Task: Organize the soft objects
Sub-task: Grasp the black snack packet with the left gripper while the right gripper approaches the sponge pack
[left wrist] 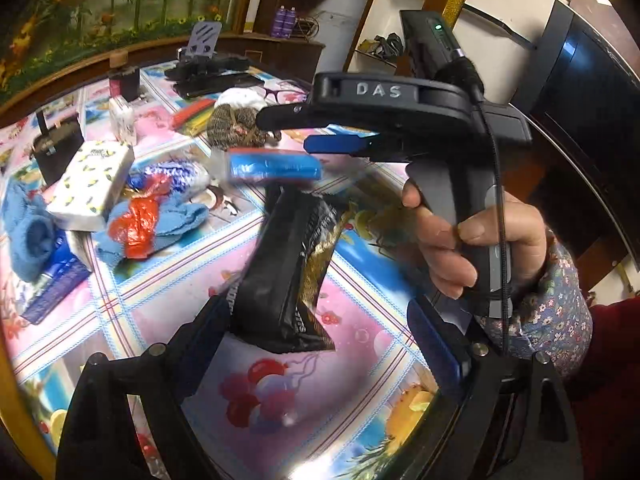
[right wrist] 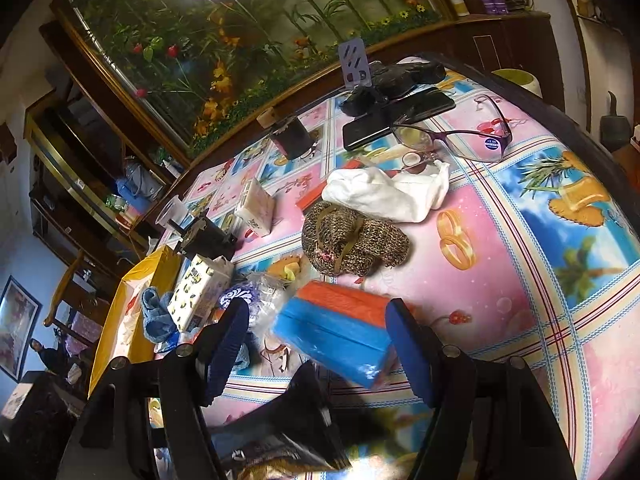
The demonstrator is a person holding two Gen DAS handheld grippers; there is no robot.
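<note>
Left gripper: my left gripper (left wrist: 320,344) stands wide; a black foil pouch (left wrist: 286,276), glossy and creased with gold print, lies between the ribbed blue pads (left wrist: 434,344), its lower corner just beside the left-hand pad; I cannot tell whether it touches.
Right gripper: my right gripper (right wrist: 316,348) is spread around a blue and orange sponge block (right wrist: 340,330), smooth in clear wrap; the right-hand pad touches its edge, the other stands apart from it.
Right hand: my hand (left wrist: 476,240) wraps the black plastic handle, a floral sleeve (left wrist: 560,312) at the wrist.
Table: a shiny oilcloth (right wrist: 520,280) in pink and blue squares.
Knit piece: a brown speckled knitted bundle (right wrist: 352,248), rounded, lies beyond the sponge, near it.
White cloth: a soft crumpled cloth (right wrist: 384,192) lies just behind the knit.
Glasses: purple-rimmed glasses (right wrist: 460,136) rest beside the cloth.
Tissue pack: a lemon-print pack (left wrist: 92,184), boxy, lies on blue knitted wool (left wrist: 28,232).
</note>
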